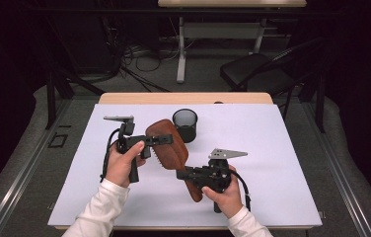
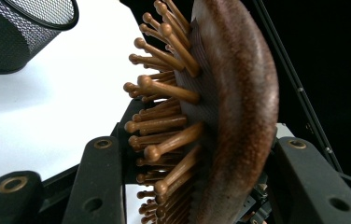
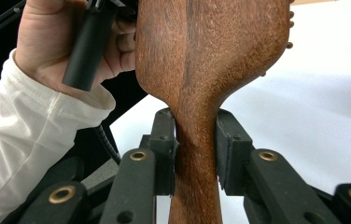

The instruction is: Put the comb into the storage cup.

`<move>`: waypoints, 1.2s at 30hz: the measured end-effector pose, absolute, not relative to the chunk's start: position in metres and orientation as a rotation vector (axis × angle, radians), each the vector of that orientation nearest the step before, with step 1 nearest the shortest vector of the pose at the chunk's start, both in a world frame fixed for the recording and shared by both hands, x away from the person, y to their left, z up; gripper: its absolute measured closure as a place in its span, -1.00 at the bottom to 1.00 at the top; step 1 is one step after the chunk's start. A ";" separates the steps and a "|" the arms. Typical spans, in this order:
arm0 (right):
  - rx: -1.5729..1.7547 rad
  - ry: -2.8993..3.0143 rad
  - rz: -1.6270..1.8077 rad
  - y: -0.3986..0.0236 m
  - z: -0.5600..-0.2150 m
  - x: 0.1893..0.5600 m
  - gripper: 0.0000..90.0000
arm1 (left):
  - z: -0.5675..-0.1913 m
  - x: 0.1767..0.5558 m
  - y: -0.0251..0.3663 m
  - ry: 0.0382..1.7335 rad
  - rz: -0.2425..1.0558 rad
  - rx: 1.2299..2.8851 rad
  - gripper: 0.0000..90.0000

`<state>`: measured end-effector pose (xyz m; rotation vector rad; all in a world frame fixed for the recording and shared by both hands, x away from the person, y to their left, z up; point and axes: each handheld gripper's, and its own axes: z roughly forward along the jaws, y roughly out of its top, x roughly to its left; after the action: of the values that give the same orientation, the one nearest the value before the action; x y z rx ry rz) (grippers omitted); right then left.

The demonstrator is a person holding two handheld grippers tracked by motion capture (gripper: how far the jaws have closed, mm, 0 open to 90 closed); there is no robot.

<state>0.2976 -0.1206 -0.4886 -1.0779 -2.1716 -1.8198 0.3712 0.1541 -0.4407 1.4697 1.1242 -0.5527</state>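
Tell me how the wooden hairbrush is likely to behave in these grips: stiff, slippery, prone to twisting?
The hairbrush looks like solid wood, so probably rigid. The right gripper clamps its narrow rounded handle, which might pivot if loosely held. The left gripper spans the head, one jaw among the bristles, so that side may seat less firmly.

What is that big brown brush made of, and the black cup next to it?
The hairbrush looks like wood: reddish-brown, matte, with speckled grain along its handle. Its bristles seem to be wooden pins with rounded tips, set in a dark ribbed pad, probably rubber. The cup looks like black metal mesh, since you can see through its tiny holes.
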 end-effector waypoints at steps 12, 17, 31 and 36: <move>-1.073 -2.229 -1.847 -0.117 -0.491 0.299 0.17 | -0.443 0.373 0.154 1.129 -0.550 1.460 0.20; -1.080 -2.243 -1.837 -0.118 -0.489 0.301 0.10 | -0.444 0.373 0.156 1.130 -0.541 1.463 0.19; -1.030 -2.313 -1.838 -0.121 -0.479 0.309 -0.12 | -0.445 0.375 0.168 1.145 -0.511 1.424 0.19; -1.009 -2.334 -1.806 -0.122 -0.477 0.311 -0.17 | -0.444 0.376 0.171 1.150 -0.500 1.418 0.19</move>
<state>0.3113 -0.1222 -0.4767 -1.0089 -2.3343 -1.8059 0.3757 0.1714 -0.4445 1.4181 1.1501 -0.4999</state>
